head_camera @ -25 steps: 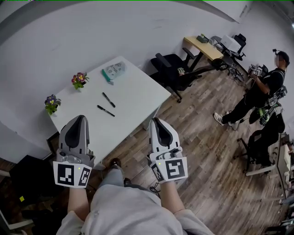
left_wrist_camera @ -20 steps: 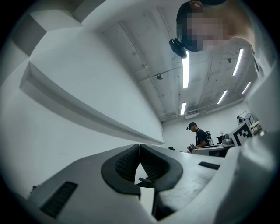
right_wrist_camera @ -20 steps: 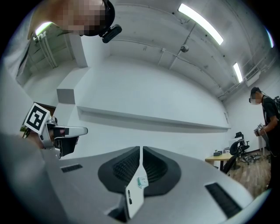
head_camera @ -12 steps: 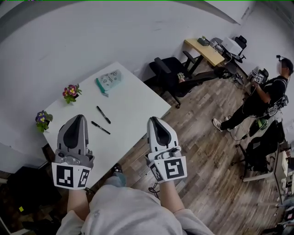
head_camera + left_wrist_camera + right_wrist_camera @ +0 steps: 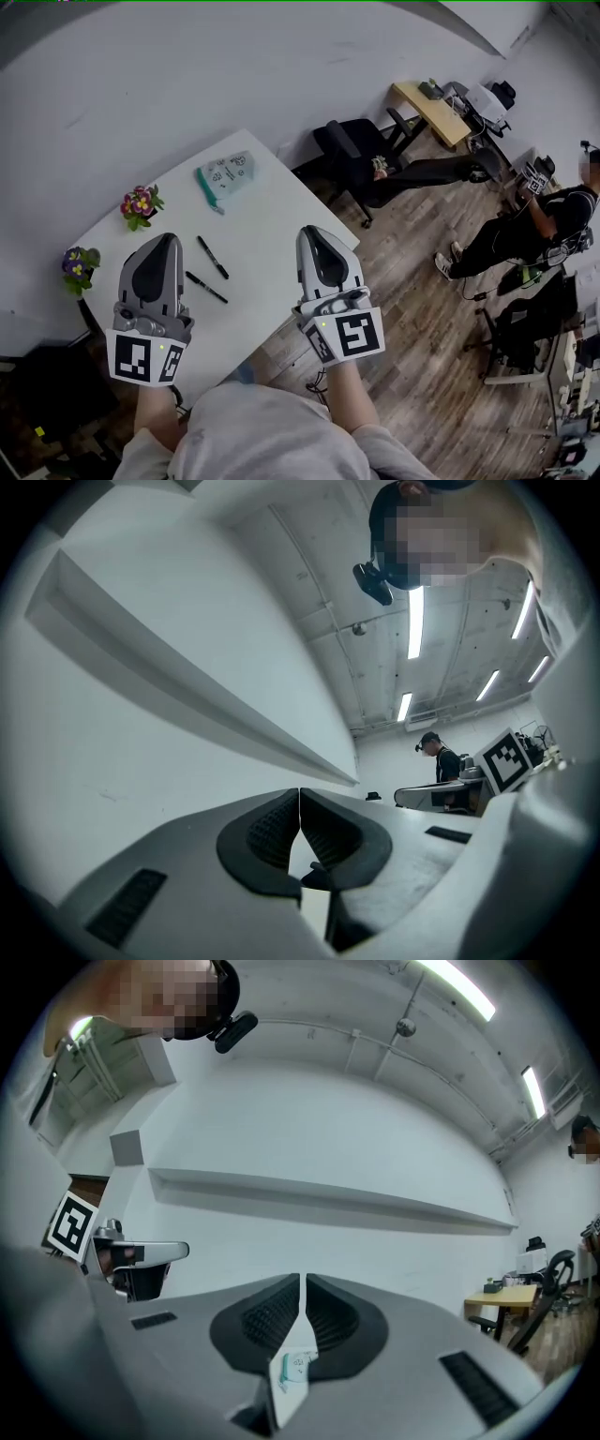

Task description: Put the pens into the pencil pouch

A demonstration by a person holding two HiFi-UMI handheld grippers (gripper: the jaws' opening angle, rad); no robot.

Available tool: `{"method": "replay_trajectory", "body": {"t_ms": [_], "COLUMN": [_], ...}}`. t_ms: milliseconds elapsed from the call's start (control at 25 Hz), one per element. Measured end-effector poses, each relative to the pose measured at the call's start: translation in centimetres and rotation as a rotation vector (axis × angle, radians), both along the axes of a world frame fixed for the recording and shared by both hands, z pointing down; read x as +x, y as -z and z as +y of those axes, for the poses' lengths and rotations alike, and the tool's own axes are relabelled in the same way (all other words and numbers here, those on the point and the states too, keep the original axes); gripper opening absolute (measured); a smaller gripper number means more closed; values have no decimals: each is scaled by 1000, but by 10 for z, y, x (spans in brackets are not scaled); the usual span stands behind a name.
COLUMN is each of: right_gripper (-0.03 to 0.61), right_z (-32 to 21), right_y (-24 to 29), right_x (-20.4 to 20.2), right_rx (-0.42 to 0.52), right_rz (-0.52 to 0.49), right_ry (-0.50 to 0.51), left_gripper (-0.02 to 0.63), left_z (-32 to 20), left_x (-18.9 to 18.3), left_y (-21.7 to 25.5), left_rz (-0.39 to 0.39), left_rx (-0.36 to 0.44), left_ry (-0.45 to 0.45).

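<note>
Clenched shut and empty on both sides: left tongs (image 5: 161, 240) and right tongs (image 5: 314, 232), pads pressed together with nothing gripped. Both pointing toward 12 o'clock in the head view, over the near edge of the white rectangular surface (image 5: 277, 211).

Lying flat on that surface, between the two tips: upper black pen (image 5: 213, 257) and lower black pen (image 5: 205, 287), close together but not touching. From the left tips, near, at about 3 to 4 o'clock; from the right tips, farther off, at about 8 to 9 o'clock. Left hand therefore judged the nearer for a first pick.

Long axes: upper roughly 11 to 5 o'clock, lower roughly 10 to 4 o'clock. Cap ends too small to tell.

Farther back, at 12 o'clock of the pens: mint-green soft pencil pouch (image 5: 225, 175), lying flat, long axis roughly 2 to 8 o'clock, well apart from both tongs.

Probably calling for a wrist turn, to set the pads across a pen's axis rather than along it.
</note>
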State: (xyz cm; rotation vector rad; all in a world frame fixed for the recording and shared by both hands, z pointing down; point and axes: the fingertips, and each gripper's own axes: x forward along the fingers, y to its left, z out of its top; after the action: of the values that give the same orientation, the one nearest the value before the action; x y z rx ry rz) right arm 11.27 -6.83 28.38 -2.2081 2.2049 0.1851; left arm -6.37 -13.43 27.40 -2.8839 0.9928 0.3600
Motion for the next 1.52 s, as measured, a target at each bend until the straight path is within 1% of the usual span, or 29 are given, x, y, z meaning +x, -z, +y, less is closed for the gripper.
{"method": "replay_trajectory", "body": {"t_ms": [240,440,560,680,840,1120,1320,1360,1440,1520], "right_gripper": [40,40,40,40,40,41,43,50,117,137], "right_z": [-49,-91,-122,-149,-175,-226,-258,-263,-271,-276], "right_y": [-13,-38,-59,-89,-138,-207,-257,-267,-287,-305], "right_x": [-1,0,-2,-6,-13,-23,-27,-28,-29,-32], "right_rx": [-58,-197,-280,-369,-486,-664,-785,-807,-853,-897], "right_rz": [-30,-75,-82,-92,-136,-149,-134,-138,-149,-146], "right_ry": [37,90,127,172,218,290,320,320,322,329], "left_gripper": [25,26,26,26,26,25,26,26,26,26], "left_z": [-33,-49,-59,-67,-78,-100,-111,-114,-118,-122], "left_x": [2,-2,-7,-13,-18,-18,-14,-14,-16,-18], "left_y": [-18,-31,-35,-42,-52,-66,-71,-72,-76,-80], "left_rz": [3,-12,-9,-12,-20,-37,-41,-41,-41,-40], "left_rx": [-45,-73,-92,-111,-135,-151,-166,-170,-184,-201], "left_ry": [-11,11,31,60,103,159,189,198,219,241]}}
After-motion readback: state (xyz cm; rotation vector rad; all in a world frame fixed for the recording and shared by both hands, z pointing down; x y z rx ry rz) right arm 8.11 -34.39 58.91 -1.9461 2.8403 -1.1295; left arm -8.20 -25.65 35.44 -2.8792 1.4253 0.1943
